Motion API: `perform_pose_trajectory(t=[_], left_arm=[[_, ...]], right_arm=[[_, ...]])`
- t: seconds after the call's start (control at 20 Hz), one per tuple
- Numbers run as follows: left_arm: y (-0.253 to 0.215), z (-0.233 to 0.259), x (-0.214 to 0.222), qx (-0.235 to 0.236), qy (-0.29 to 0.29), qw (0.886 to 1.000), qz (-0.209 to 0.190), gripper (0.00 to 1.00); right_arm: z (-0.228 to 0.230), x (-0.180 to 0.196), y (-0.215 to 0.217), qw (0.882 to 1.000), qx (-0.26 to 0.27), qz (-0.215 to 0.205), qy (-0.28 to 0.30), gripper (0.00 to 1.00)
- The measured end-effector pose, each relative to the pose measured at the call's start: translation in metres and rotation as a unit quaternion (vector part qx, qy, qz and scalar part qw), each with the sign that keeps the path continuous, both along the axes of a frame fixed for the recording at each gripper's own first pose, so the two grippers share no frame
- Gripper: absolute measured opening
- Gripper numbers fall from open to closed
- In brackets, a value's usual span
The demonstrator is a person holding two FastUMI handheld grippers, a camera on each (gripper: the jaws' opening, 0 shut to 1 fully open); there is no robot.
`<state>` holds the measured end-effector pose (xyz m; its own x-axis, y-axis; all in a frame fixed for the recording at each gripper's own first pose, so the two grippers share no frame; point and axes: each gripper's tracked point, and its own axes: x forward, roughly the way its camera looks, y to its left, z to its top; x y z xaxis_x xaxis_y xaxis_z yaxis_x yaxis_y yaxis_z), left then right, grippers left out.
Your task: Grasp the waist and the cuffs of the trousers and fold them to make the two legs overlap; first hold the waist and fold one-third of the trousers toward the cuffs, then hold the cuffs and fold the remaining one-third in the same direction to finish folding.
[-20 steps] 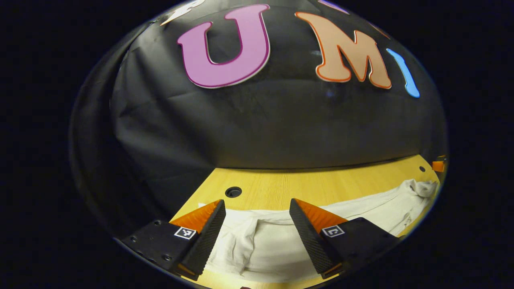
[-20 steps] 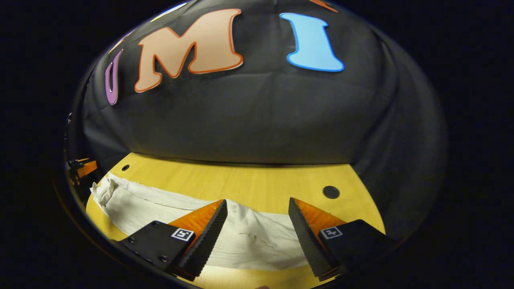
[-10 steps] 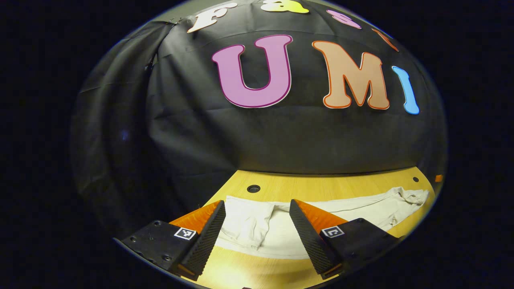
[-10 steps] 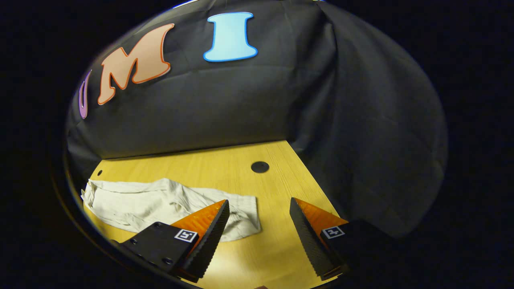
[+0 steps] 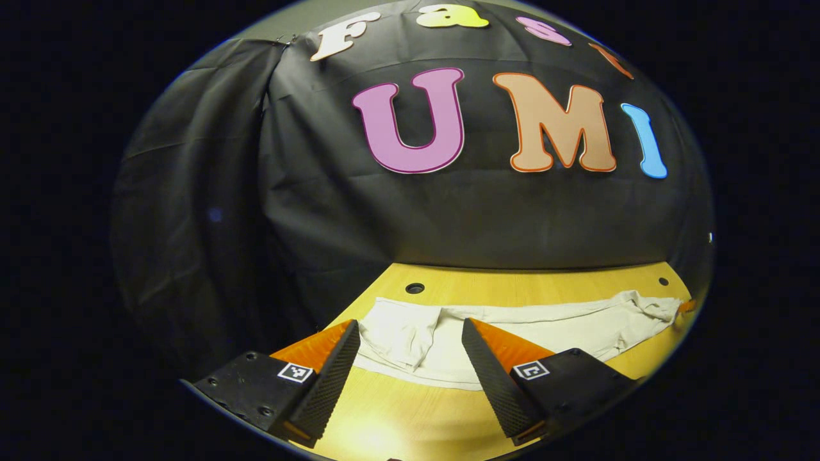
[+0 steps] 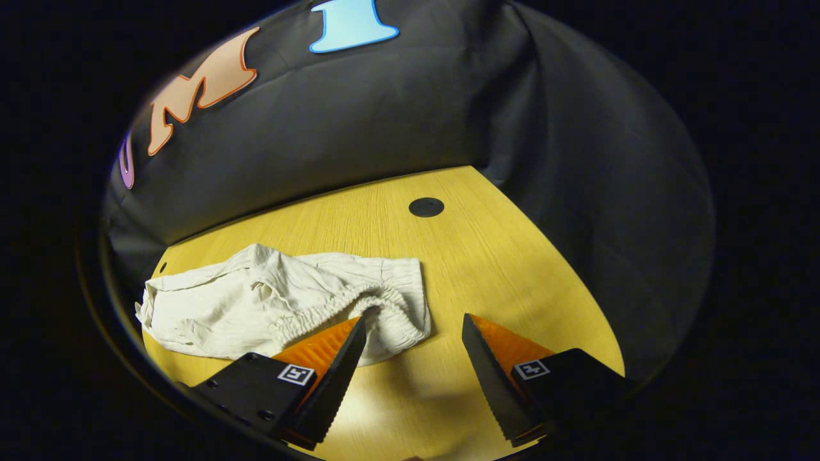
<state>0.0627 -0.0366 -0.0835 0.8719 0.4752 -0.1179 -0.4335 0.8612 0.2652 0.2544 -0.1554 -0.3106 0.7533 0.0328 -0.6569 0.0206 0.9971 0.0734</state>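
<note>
While both gape, trousers (image 6: 282,301) lie beyond right tool (image 6: 410,326)

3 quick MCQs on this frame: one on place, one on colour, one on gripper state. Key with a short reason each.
1. Where do the trousers lie?
A. flat on the table
B. hanging on the wall
C. lifted in a gripper

2. What colour are the trousers?
A. dark blue
B. off-white
C. red

3. How does the right gripper stand?
A. shut on the waistband
B. shut on nothing
C. open, gripping nothing

Key:
1 A: the cloth is spread along the wooden table, with neither gripper holding it.
2 B: the fabric reads pale cream in both views.
3 C: its fingers stand wide apart, with bare table showing between them beside the elastic waistband. The left gripper is open too.
</note>
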Motion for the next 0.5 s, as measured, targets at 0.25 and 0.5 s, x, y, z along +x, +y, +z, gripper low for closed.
perform_pose_trajectory(t=[0.25, 0.5], left_arm=[[-0.017, 0.001, 0.009, 0.019, 0.011, 1.0, -0.009, 0.97], [-0.041, -0.002, 0.024, 0.017, 0.016, 0.999, -0.031, 0.97]], right_arm=[[-0.011, 0.004, 0.013, 0.996, 0.086, -0.015, 0.003, 0.87], [-0.022, 0.003, 0.019, 0.991, 0.13, -0.02, 0.016, 0.36]])
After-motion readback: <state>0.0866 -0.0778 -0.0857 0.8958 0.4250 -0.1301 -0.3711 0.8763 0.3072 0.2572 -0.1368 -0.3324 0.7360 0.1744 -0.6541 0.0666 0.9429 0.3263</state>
